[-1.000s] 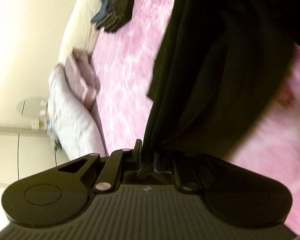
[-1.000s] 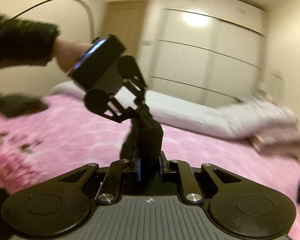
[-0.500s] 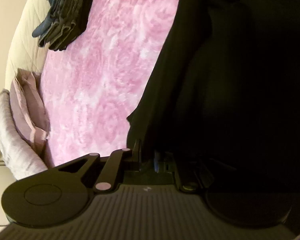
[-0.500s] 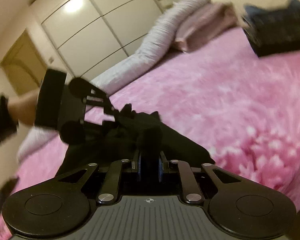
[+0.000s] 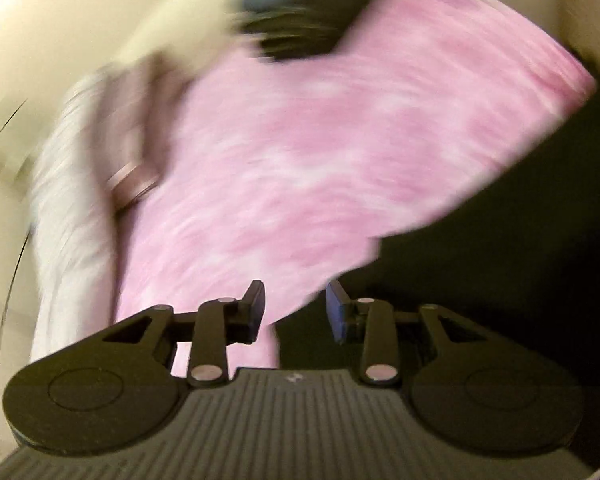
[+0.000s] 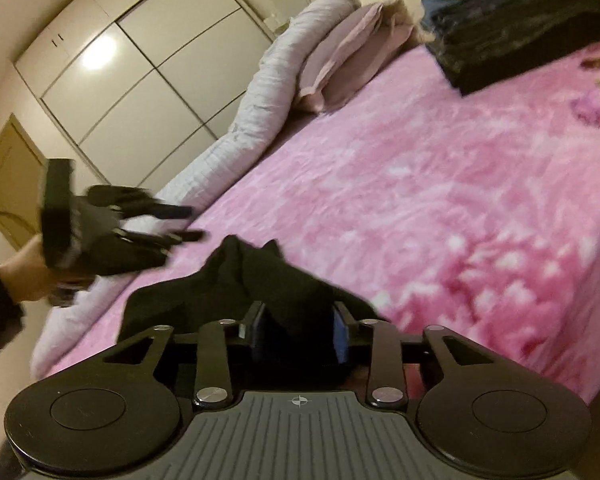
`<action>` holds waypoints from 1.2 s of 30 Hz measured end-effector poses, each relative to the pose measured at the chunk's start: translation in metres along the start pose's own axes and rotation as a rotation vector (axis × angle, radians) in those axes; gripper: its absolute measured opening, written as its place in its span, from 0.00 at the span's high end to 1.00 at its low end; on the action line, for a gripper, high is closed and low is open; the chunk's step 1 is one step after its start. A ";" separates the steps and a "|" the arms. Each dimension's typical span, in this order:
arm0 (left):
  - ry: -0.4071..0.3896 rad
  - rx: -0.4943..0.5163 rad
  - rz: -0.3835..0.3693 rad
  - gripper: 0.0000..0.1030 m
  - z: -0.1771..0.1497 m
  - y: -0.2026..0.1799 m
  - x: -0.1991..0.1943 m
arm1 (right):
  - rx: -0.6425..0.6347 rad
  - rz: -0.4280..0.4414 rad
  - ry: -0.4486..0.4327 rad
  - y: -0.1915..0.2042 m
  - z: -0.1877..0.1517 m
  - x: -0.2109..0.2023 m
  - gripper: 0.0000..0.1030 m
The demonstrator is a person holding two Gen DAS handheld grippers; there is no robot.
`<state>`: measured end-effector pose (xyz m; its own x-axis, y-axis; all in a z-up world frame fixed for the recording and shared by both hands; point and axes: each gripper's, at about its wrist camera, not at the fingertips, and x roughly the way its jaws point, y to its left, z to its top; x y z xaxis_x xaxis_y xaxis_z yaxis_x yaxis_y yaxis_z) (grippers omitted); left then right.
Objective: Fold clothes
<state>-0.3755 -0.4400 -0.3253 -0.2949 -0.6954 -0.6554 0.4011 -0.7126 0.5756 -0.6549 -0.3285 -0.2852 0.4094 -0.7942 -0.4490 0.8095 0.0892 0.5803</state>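
A: Which step is this?
B: Letting go. The black garment (image 6: 236, 280) lies crumpled at the near edge of the pink bed (image 6: 440, 200). The jaws of both the left hand-held gripper (image 5: 296, 304) and the right hand-held gripper (image 6: 298, 332) have just been opening; the left holds nothing, and cloth sits loose between the right's.
A: Next?
B: Probably spreading it flat. A dark folded stack (image 6: 520, 28) and a wardrobe (image 6: 140, 80) lie beyond.

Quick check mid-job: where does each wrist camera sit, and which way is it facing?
Left wrist: on the left gripper, looking down across the pink blanket; black garment at right; blurred.
Right wrist: on the right gripper, facing across the bed toward the wardrobe; person's hand carries the other gripper.
Shared: blanket, garment, dark folded stack.
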 end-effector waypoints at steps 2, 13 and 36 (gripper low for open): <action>0.008 -0.111 0.023 0.66 -0.016 0.017 -0.018 | -0.033 -0.059 -0.032 0.007 0.004 -0.007 0.62; 0.016 -0.246 -0.154 0.60 -0.077 -0.064 -0.074 | -0.375 0.040 0.159 0.064 0.022 0.025 0.59; -0.147 -0.535 -0.268 0.62 -0.074 -0.135 -0.139 | -0.520 0.250 0.570 0.073 0.083 0.175 0.98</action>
<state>-0.3245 -0.2401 -0.3486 -0.5464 -0.5312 -0.6474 0.6648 -0.7453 0.0505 -0.5592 -0.5112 -0.2652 0.6418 -0.2977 -0.7067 0.7004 0.6028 0.3822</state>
